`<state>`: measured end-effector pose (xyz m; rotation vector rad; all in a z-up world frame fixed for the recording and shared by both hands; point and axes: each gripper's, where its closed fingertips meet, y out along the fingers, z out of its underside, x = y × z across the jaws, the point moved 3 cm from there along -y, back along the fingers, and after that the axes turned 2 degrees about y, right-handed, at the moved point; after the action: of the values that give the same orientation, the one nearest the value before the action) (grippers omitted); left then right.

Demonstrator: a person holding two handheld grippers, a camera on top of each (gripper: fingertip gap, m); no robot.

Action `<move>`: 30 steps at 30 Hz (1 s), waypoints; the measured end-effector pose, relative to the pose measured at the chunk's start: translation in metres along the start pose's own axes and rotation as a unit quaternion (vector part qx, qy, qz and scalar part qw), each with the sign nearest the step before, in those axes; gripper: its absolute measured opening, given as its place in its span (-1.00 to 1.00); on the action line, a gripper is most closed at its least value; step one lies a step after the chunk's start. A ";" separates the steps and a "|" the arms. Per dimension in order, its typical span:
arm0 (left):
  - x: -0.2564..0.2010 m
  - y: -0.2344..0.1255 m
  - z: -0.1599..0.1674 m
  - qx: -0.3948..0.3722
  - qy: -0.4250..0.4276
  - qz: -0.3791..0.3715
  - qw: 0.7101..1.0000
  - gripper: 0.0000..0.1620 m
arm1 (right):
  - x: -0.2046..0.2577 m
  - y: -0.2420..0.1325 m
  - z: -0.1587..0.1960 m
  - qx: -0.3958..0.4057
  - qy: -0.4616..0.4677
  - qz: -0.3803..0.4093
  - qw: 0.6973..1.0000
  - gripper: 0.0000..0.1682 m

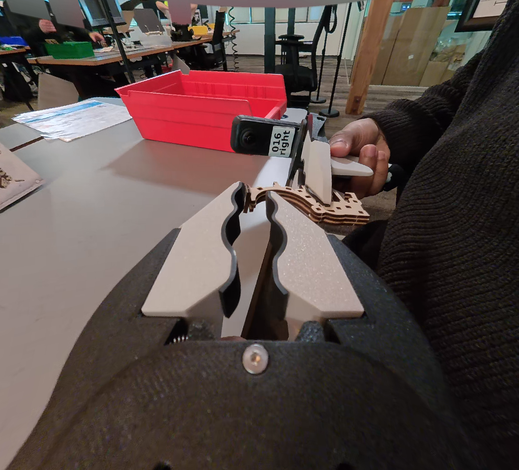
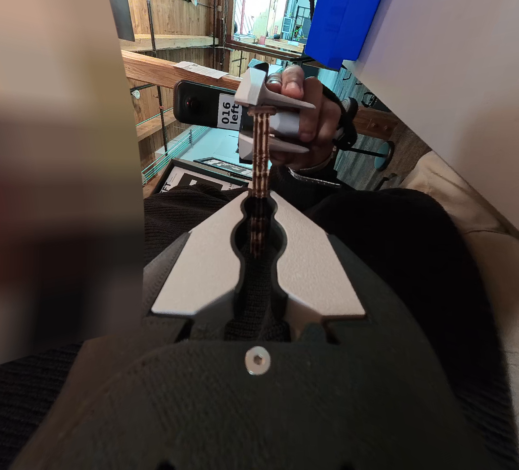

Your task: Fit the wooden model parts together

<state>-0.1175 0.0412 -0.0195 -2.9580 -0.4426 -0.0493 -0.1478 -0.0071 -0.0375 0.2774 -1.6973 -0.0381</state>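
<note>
Fingers of the right gripper (image 2: 258,198) and left gripper (image 1: 254,195) clamped opposite ends of a stacked wooden model assembly (image 1: 306,205) above the near table edge (image 1: 112,203), where twisting could split its layers.

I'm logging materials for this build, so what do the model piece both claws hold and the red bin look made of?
Model piece: thin laser-cut plywood, apparently; pale unfinished faces, dark scorched edges, several stacked layers. Red bin: moulded plastic, likely; uniform colour, slight sheen, ribbed inner wall.
</note>
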 end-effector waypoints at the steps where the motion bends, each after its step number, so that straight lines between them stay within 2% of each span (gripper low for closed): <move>1: 0.000 0.000 0.000 -0.001 0.000 0.000 1.000 -0.84 | 0.000 0.000 0.000 0.001 -0.001 -0.001 1.000 -0.92; 4: -0.001 0.000 -0.001 -0.006 -0.002 0.002 1.000 -0.81 | 0.000 0.000 0.000 0.003 -0.002 0.000 1.000 -0.92; 6: -0.002 0.000 0.001 -0.005 -0.004 0.009 1.000 -0.68 | -0.001 0.000 0.001 0.006 -0.002 0.003 1.000 -0.91; 20: -0.003 -0.001 0.003 0.010 0.006 0.018 1.000 -0.80 | 0.001 -0.001 0.002 0.012 -0.004 0.001 1.000 -0.92; 30: -0.002 0.000 0.005 0.026 0.045 -0.002 0.999 -0.78 | -0.001 -0.003 0.001 0.008 0.004 -0.001 1.000 -0.92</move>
<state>-0.1198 0.0416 -0.0243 -2.8898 -0.4297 -0.1671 -0.1479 -0.0095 -0.0390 0.2904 -1.6899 -0.0258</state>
